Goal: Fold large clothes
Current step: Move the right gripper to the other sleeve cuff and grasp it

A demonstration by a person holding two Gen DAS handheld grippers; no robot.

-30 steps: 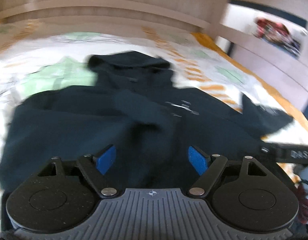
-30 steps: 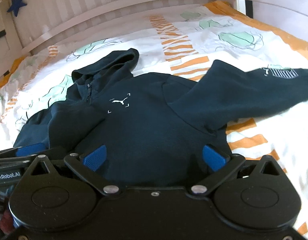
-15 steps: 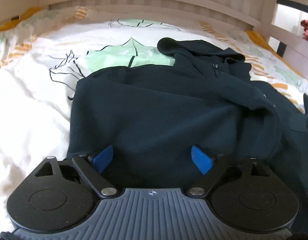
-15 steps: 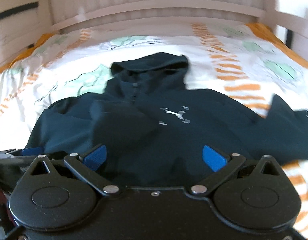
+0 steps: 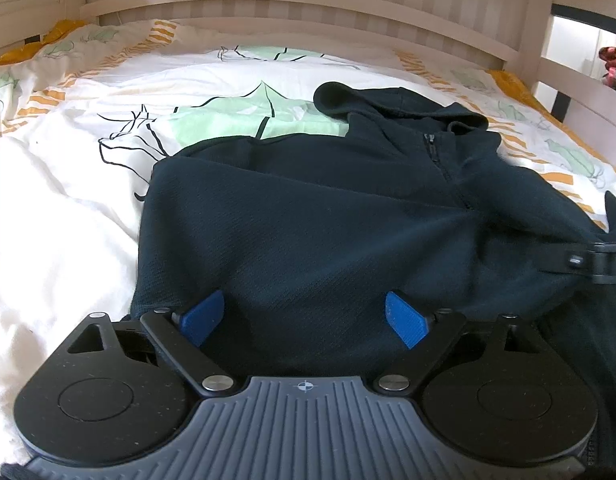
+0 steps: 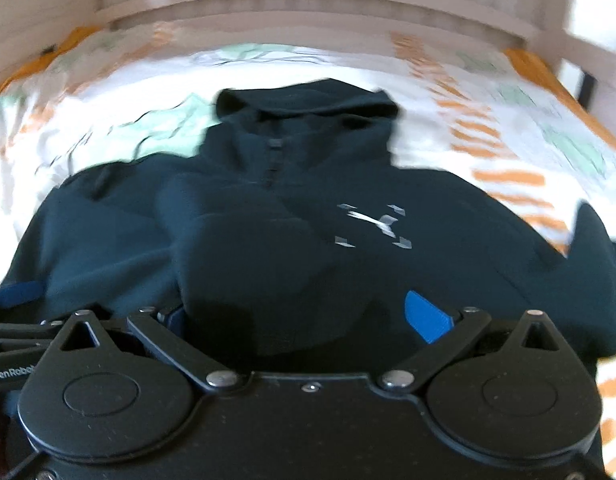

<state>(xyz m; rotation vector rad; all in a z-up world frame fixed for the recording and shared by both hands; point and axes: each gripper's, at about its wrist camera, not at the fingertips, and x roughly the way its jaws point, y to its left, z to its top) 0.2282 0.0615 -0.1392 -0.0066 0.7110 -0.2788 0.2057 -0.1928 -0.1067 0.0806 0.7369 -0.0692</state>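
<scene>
- Left claw jaws just widened, gaping, nothing gripped; right claw spread, empty.
- Hoodie lies flat on my bed.
- Soft, floppy, bulky; I'd pinch hem or sleeve cuff.

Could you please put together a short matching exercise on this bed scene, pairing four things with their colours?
Things:
1. hoodie
2. gripper pads
3. chest logo
4. stripes on the duvet

Colours:
A. orange
B. bright blue
C. dark navy
D. white

Pairs: 1-C, 2-B, 3-D, 4-A
</scene>
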